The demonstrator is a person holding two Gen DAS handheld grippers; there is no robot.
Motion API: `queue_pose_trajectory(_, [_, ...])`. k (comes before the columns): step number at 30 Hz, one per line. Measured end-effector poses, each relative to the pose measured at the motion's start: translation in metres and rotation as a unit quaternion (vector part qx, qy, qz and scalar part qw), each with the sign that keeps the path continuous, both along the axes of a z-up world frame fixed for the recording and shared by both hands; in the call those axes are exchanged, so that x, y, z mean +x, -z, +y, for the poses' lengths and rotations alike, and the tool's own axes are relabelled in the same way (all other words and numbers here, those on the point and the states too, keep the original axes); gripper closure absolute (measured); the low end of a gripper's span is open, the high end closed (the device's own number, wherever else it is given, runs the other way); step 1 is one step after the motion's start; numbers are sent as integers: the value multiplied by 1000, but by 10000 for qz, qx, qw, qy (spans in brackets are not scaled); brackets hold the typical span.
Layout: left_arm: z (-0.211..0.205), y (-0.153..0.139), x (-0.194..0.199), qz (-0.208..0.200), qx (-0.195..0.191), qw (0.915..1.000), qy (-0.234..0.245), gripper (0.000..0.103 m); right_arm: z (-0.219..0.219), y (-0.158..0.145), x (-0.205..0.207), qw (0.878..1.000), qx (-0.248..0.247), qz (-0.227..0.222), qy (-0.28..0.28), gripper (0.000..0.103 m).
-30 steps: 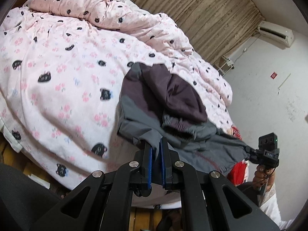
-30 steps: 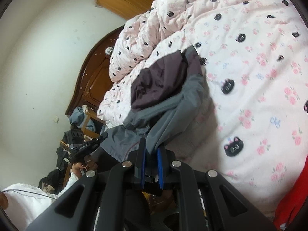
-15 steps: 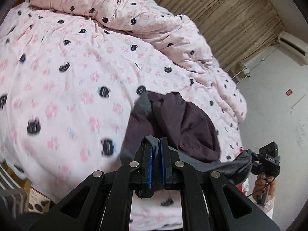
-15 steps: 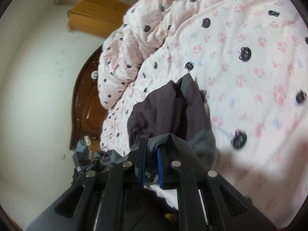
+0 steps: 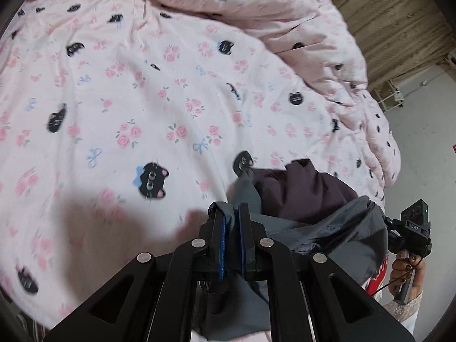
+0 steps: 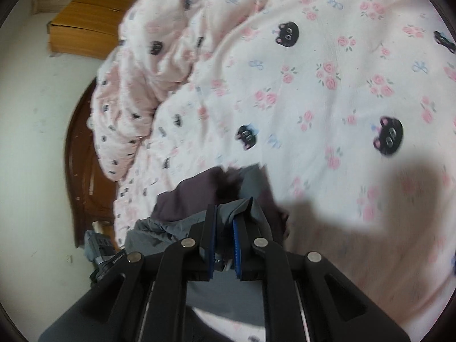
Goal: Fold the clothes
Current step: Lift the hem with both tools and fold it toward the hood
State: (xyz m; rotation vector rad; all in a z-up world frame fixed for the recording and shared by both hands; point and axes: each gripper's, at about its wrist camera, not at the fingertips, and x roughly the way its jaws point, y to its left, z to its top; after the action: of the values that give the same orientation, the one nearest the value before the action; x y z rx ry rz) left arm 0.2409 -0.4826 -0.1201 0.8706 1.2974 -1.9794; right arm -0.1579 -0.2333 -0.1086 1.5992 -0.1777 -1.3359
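A: Left wrist first. Left gripper (image 5: pixel 232 219) pinched down on a grey hem of the garment (image 5: pixel 302 196), blue pads nearly together with only cloth between. Rest of it trailing to the right: dark purple lining bunched on top, grey shell sagging toward the right gripper (image 5: pixel 410 228), held by a hand (image 5: pixel 407 265) with dark nails.

B: Resting on anything?

A: Far end touching the quilt (image 5: pixel 159 91), near end lifted in the grip. Bed much larger in view than a second ago, cat prints big and slightly smeared. Garment lower in frame, tucked close to the fingers. Carried well in over the bed, then, and a little downward.

B: And from the right wrist?

A: Same story mirrored. Right gripper (image 6: pixel 225 213) clamped on another grey edge, jaws all but closed, fabric folded between the pads. Purple lining and grey shell piled just beyond the tips, against the quilt (image 6: pixel 327 65). Headboard (image 6: pixel 82 156) off to the left, wardrobe (image 6: pixel 85 28) above it. Left gripper's body low at the left edge, blurred.

B: Changed how?

A: Wall and headboard pushed aside, quilt now filling most of the view. View also rolled round compared with a second back. Grip unchanged on both sides.

B: Meaning for the fold?

A: Probably the near edge being brought forward over the far part, or the whole piece dragged onto open bed for spreading. Hard to say which. Not flat yet: lining crumpled, shell slack between the two grips. Likely need: pull the two edges apart to tension before laying down.
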Motion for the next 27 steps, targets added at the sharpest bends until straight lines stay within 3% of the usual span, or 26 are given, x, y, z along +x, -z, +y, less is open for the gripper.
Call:
queue_pose_trajectory(5, [-18,16,0,150,330,9993,-87,96,-28,28,-6,9993,370,14,-69,93])
queue_pose_trajectory(11, [-34,17,18,594,1092,9920,-206,86,-40,40,-5,9984,486,94,-254,92])
queue_pose_trajectory(18, [-44,0,31,1048,1395,9842,-314,77,-44,39,-4,9981,521,107,-304,92])
queue_pose_trajectory(24, [-48,-8,44,1322,1650,9764,-446,76,-43,34,-4,9979,545,169,-312,92])
queue_pose_trajectory(26, [-50,-9,52,1381,1730,9734,-589,67,-42,32,-4,9977,561,203,-315,92])
queue_pose_trajectory(27, [-50,-12,59,1322,1644,9745,-763,53,-42,32,-3,9975,592,233,-315,92])
